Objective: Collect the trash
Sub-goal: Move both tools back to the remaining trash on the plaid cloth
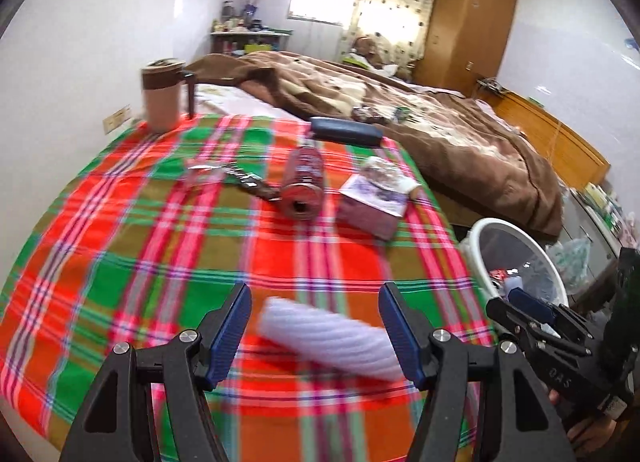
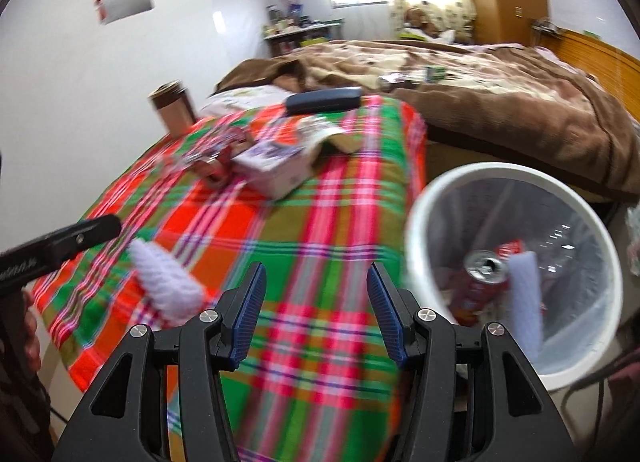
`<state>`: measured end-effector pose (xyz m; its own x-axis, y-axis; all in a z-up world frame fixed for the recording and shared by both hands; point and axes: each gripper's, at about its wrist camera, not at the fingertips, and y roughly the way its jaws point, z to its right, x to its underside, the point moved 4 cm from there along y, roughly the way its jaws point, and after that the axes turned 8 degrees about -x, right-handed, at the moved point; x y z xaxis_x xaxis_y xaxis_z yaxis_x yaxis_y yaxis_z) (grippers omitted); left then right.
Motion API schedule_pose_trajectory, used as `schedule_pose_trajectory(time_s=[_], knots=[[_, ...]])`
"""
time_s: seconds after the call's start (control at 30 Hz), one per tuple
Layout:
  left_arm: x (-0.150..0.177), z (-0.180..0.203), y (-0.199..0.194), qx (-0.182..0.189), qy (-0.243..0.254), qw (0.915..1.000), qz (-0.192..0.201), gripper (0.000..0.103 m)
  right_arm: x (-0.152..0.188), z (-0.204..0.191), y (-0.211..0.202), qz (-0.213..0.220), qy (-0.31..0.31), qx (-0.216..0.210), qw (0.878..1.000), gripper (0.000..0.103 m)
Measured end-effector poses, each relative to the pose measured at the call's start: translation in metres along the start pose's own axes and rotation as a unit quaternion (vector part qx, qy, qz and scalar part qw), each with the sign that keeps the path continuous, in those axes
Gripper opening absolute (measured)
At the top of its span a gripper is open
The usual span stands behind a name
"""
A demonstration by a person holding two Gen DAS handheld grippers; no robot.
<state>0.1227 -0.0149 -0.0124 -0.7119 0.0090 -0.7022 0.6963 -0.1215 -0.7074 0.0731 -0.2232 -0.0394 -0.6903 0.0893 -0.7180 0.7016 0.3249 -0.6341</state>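
Left claw (image 1: pixel 316 326) open, white foam roll (image 1: pixel 332 344) between its jaws (untouched)

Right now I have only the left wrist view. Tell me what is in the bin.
Observer: An opened red can is in the bin.
Operator: List anything else in there.
Observer: A white foam strip leans beside the can.
Operator: Report the right hand-held gripper.
Observer: Its jaws are apart and empty, over the tablecloth.
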Motion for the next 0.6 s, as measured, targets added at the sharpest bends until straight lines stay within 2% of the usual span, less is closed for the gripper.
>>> schedule_pose_trajectory(time_s=[0.23, 0.6], knots=[[0.001, -0.043, 0.003, -0.029, -0.020, 0.9994, -0.003, 0.066, -0.001, -0.041, 0.016, -0.016, -0.040, -0.054, 0.998, 0.054], [-0.009, -0.086, 0.021, -0.039, -0.054, 0.9977, -0.009, 0.066, 0.003, -0.085, 0.047, -0.054, -0.094, -0.087, 0.990, 0.054]])
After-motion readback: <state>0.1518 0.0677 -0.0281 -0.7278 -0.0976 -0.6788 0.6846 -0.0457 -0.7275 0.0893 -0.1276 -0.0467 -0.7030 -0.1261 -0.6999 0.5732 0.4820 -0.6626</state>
